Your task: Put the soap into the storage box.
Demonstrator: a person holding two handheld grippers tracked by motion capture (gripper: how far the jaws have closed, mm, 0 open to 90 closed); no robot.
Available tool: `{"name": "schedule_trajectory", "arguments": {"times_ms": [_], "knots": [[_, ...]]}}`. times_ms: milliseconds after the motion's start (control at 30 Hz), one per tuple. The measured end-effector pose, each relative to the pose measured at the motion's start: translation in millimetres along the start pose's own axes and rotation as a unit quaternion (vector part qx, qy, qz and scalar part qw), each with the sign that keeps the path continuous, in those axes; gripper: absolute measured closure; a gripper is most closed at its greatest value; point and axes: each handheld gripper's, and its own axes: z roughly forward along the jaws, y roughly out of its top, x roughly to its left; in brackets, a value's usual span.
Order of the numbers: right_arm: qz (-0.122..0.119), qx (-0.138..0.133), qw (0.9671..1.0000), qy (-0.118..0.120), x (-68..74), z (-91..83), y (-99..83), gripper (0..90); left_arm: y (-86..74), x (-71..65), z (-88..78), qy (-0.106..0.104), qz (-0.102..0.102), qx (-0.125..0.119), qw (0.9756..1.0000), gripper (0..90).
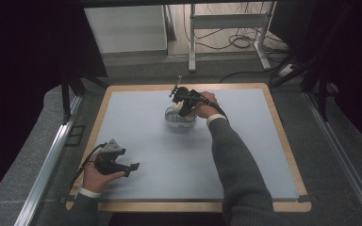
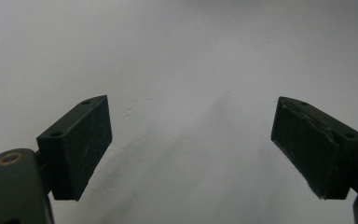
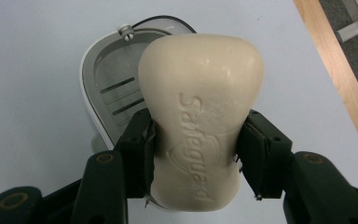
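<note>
A cream bar of soap with raised lettering is clamped at its waist by my right gripper, which is shut on it. Just beneath the bar lies a white soap dish with a grey slotted insert. From above, the right gripper hangs over the soap dish at the far middle of the mat. My left gripper rests near the front left of the mat, its jaws wide apart with nothing between them. In its own view the left gripper faces bare mat.
A pale blue mat covers a wooden-edged board. Metal rails run along both sides. A white table frame and cables stand on the floor beyond the far edge.
</note>
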Motion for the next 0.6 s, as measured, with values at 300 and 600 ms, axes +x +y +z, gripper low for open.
{"name": "schedule_trajectory", "arguments": {"times_ms": [300, 600], "knots": [[0.003, 0.013, 0.9999, 0.005, 5.0, 16.1, 1.2, 47.7, -0.1, -0.4, 0.6, -0.001, 0.0, 0.0, 1.0, 12.9], [0.039, -0.031, 0.9987, 0.009, 2.2, 8.3, -1.0, 37.8, -0.1, -0.5, 0.4, -0.001, 0.001, -0.001, 1.0, 12.9]]}}
